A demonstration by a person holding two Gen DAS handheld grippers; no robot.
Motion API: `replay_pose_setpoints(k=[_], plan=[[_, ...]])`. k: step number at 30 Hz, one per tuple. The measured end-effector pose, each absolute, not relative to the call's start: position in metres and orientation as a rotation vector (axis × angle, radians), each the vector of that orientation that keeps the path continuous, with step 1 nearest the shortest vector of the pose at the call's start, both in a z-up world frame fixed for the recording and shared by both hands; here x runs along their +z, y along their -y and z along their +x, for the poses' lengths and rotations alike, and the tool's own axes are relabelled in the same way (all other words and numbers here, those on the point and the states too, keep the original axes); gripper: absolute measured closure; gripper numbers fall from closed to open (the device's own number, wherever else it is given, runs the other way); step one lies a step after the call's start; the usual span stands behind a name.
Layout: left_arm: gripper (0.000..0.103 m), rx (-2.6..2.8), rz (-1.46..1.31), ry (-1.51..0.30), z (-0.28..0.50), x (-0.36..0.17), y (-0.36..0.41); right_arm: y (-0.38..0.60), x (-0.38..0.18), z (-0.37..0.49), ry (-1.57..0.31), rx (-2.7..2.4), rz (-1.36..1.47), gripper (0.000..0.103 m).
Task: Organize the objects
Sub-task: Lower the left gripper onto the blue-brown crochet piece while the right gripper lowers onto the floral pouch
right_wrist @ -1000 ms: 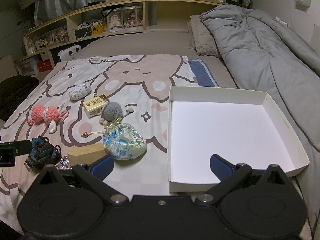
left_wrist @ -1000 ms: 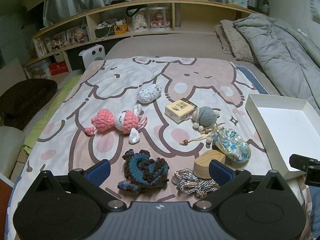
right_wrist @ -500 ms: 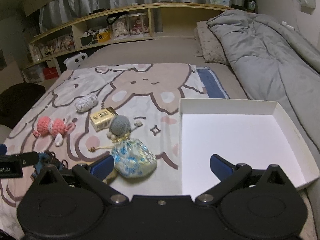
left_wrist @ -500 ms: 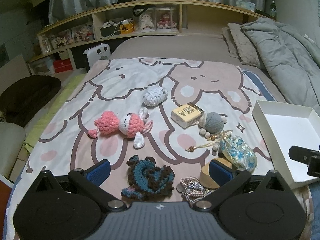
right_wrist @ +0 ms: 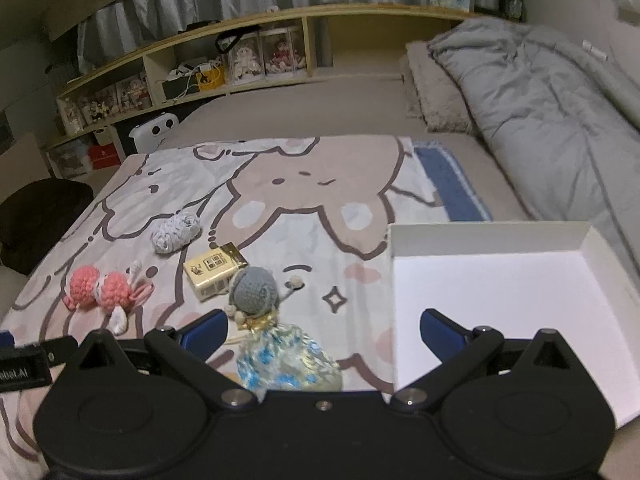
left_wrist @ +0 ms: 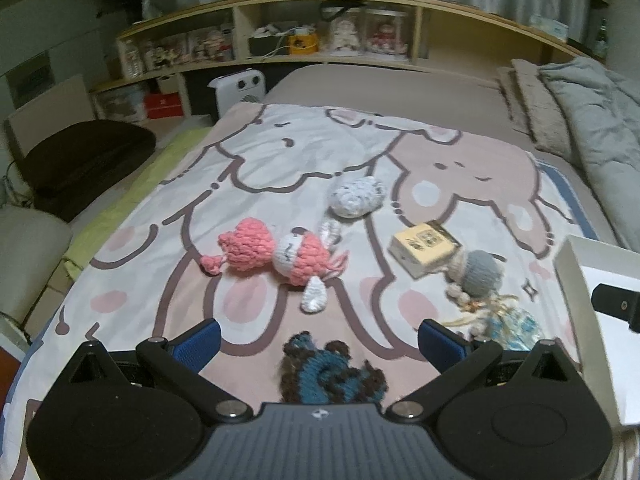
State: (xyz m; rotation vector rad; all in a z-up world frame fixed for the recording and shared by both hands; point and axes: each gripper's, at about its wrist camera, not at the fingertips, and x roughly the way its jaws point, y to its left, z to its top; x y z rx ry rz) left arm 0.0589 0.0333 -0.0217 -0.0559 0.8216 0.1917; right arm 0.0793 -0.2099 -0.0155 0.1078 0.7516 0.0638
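Small items lie on a cartoon-print blanket (left_wrist: 280, 168): a pink crochet toy (left_wrist: 276, 254), a white-grey yarn ball (left_wrist: 354, 196), a yellow card box (left_wrist: 424, 248), a grey crochet toy (left_wrist: 478, 272), a blue floral pouch (right_wrist: 286, 360) and a blue-brown crochet piece (left_wrist: 330, 374). My left gripper (left_wrist: 320, 344) is open, just above the blue-brown piece. My right gripper (right_wrist: 324, 334) is open, above the pouch and the left wall of the white box (right_wrist: 500, 280).
A grey duvet (right_wrist: 540, 100) and pillow (right_wrist: 432, 96) lie at the right. A wooden shelf (left_wrist: 320, 40) with dolls and boxes runs along the back. A dark cushion (left_wrist: 84, 156) sits left of the bed. The other gripper's tip (left_wrist: 616, 304) shows over the box.
Both grippers have drawn back and tilted up, so the items sit lower in view. The wooden piece and the cord bundle are now hidden under my left gripper. Nothing was taken hold of.
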Motion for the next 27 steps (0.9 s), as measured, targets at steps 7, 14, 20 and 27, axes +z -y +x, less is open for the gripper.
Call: replay_pose_setpoints(k=[7, 14, 20, 27], plan=[[0.0, 0.232, -0.11, -0.903, 0.077, -0.043, -0.048, 0.206, -0.03, 0.103, -0.765, 0.067, 0.233, 0.0], [0.0, 0.221, -0.171, -0.995, 0.085, -0.068, -0.052, 0.2, -0.054, 0.118, -0.817, 0.105, 0.292, 0.0], [0.0, 0.247, -0.22, -1.089, 0.091, -0.093, -0.055, 0.2, -0.074, 0.121, -0.927, 0.066, 0.313, 0.0], [0.0, 0.261, -0.277, -1.131, 0.09, -0.107, -0.061, 0.204, -0.089, 0.107, -1.035, -0.038, 0.424, 0.0]])
